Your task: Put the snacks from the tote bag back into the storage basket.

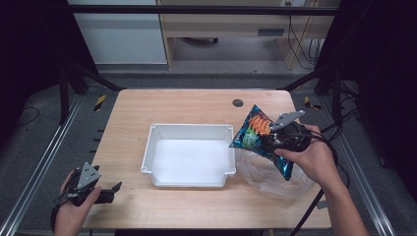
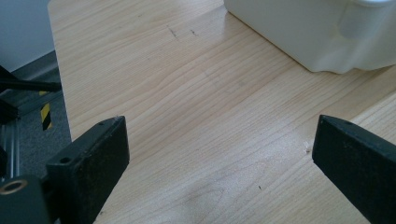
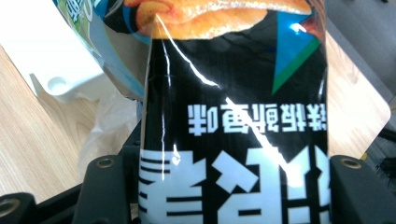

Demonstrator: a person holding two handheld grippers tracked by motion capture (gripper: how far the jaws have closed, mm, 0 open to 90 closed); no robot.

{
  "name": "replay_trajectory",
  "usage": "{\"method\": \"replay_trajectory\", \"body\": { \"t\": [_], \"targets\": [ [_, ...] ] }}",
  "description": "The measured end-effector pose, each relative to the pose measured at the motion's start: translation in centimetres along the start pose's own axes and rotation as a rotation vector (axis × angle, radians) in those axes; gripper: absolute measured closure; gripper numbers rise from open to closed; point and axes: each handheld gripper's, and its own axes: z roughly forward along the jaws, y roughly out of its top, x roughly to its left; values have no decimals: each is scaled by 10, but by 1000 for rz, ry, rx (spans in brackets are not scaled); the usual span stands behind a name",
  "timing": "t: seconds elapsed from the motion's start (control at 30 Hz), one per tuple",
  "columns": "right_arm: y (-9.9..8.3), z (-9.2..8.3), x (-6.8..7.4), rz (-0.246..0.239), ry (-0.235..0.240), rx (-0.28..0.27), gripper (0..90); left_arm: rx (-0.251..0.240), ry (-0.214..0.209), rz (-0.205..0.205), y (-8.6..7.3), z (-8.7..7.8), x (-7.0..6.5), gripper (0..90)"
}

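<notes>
While our right claw (image 1: pixel 273 140) clamps the snack bag (image 1: pixel 254 132) just right of the white tray (image 1: pixel 158 132), we risk slippage: foil is slick. Left claw (image 1: pixel 110 189) rests released, near the tray's front-left corner.

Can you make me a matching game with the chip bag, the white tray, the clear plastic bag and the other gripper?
Things:
1. snack bag
2. white tray
3. clear plastic bag
4. left gripper

Places or states:
A. open, holding nothing
B. lying crumpled on the table
C. clamped in the right gripper
D. empty, mid-table

Pairs: 1-C, 2-D, 3-B, 4-A
</notes>
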Motion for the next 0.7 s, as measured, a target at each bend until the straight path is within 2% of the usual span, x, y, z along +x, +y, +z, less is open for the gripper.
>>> {"method": "replay_trajectory", "body": {
  "t": [0.2,0.37,0.7],
  "targets": [
    [12,-4,5,-16,4,-28,408,1,0,0,0,0,0,35],
    [20,-5,10,-45,6,-33,409,1,-2,0,0,0,0,35],
    [31,-3,17,-66,14,-47,409,6,-3,3,0,1,0,35]
  ]
}}
